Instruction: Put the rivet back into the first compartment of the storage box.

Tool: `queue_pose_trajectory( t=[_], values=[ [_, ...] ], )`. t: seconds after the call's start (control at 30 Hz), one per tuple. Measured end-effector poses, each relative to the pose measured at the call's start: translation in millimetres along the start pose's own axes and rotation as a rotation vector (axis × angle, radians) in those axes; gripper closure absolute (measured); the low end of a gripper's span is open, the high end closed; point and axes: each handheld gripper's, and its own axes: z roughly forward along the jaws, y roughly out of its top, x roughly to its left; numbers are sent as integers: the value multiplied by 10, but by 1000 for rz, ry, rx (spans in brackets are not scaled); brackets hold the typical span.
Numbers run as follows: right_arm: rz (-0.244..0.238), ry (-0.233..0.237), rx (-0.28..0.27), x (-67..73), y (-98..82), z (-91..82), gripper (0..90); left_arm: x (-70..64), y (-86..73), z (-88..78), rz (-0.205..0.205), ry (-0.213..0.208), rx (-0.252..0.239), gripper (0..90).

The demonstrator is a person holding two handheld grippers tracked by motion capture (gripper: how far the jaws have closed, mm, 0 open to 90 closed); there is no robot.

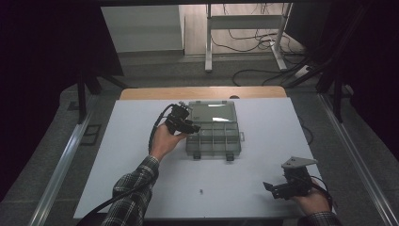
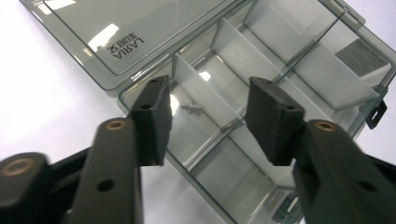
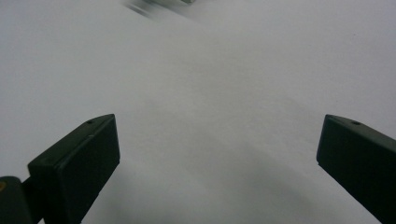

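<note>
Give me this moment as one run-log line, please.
left gripper: open over organizer box | small screw: in a compartment | right gripper: open above table

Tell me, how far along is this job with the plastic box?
Done: the clear organizer box lies open, lid flat behind it, and a small screw sits in a compartment. In hand: the left gripper hovers over that compartment, jaws apart and nothing between them. Left: another small part lies on the white table, probably next. The right gripper rests open near the table's edge.
</note>
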Motion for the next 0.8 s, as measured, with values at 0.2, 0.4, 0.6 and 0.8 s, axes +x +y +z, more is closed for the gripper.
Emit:
queue_pose_trajectory(
  t=[0.2, 0.4, 0.6, 0.8],
  values=[
    [0, -1, 1, 0, 0, 1, 0, 13, -26, -72, 0, -2, -11, 286],
    [0, -3, -3, -3, -1, -2, 0, -20, -72, -146, 15, -9, -13, 141],
    [2, -3, -4, -3, 0, -4, 0, -42, -129, -241, 26, -24, -26, 52],
    [1, -3, -4, -1, 0, -2, 0, -65, -199, -325, 46, -39, -45, 3]
  ],
)
